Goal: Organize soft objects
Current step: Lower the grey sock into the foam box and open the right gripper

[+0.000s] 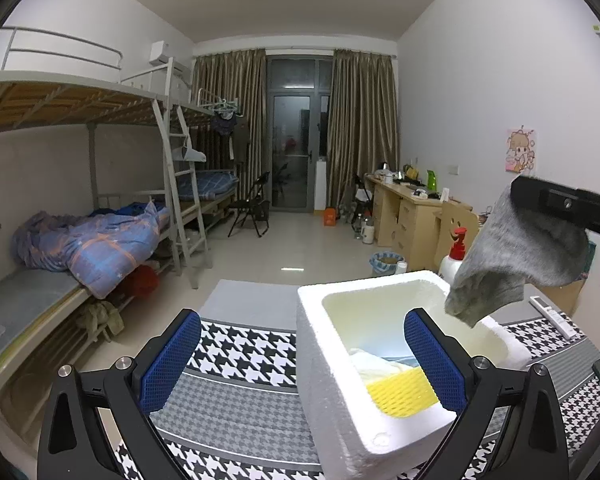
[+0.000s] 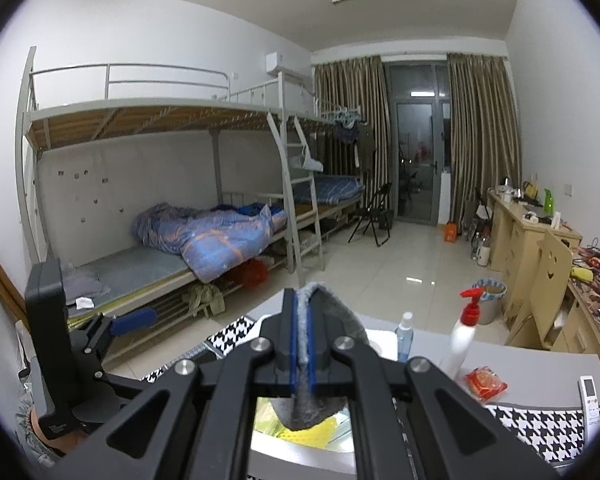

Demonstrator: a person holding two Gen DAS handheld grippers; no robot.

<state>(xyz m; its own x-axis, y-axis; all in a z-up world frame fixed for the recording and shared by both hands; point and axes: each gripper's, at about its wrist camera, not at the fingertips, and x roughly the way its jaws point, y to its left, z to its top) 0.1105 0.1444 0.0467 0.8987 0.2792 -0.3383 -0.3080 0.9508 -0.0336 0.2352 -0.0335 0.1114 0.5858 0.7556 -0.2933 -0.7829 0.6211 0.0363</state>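
Observation:
A white foam box (image 1: pixel 336 392) stands on the houndstooth-patterned table (image 1: pixel 236 360). Inside it lie a yellow perforated cloth (image 1: pixel 400 394) and pale soft items (image 1: pixel 370 362). My left gripper (image 1: pixel 304 364) is open and empty, its fingers straddling the box's near left wall. My right gripper (image 2: pixel 302 344) is shut on a grey sock (image 2: pixel 336 316). In the left wrist view the sock (image 1: pixel 512 256) hangs from that gripper above the box's far right rim. The box (image 2: pixel 300 454) and yellow cloth (image 2: pixel 304 434) show below the right fingers.
A white bottle with a red pump (image 2: pixel 466 336), a small clear spray bottle (image 2: pixel 404 336), a red snack packet (image 2: pixel 485 383) and a white remote (image 2: pixel 591 398) sit on the table. Bunk beds (image 1: pixel 80 216) stand left, desks (image 1: pixel 412 208) right.

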